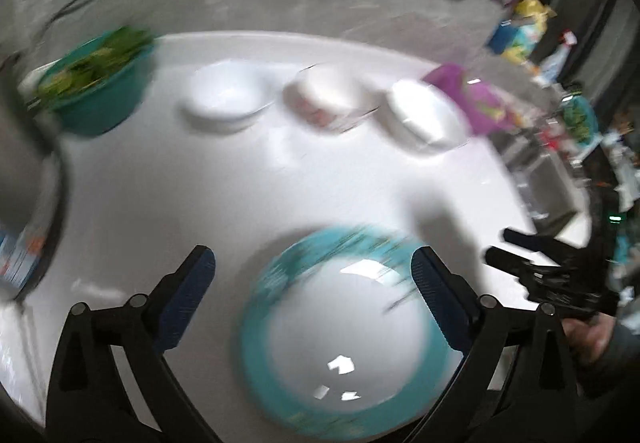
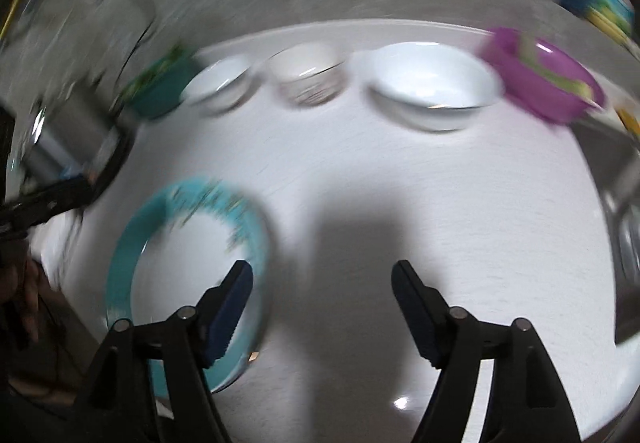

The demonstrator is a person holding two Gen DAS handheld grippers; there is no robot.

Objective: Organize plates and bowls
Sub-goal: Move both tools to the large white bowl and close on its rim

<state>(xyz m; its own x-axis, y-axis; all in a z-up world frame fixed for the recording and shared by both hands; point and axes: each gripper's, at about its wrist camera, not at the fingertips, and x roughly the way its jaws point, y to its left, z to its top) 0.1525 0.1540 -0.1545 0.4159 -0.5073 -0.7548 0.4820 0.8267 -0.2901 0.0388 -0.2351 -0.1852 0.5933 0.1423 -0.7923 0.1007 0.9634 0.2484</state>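
A white plate with a teal rim [image 1: 344, 331] lies on the white table [image 1: 180, 203] near its front edge. My left gripper [image 1: 312, 255] hovers over the plate, open wide, and nothing is pinched between its blue pads. In the right wrist view the same plate [image 2: 188, 263] is at the lower left. My right gripper [image 2: 322, 267] stands open over bare table just right of it, and its left finger overlaps the plate's rim. Along the far edge stand a small white bowl [image 2: 218, 85], a patterned bowl [image 2: 306, 77] and a larger white bowl [image 2: 432, 83]. Both views are motion-blurred.
A teal bowl of greens [image 1: 100, 83] ends the row on the left and a purple bowl [image 1: 476, 99] on the right. A person's hand with the other gripper [image 1: 544, 275] shows at the right. Cluttered shelves [image 1: 580, 131] lie beyond the table's right edge.
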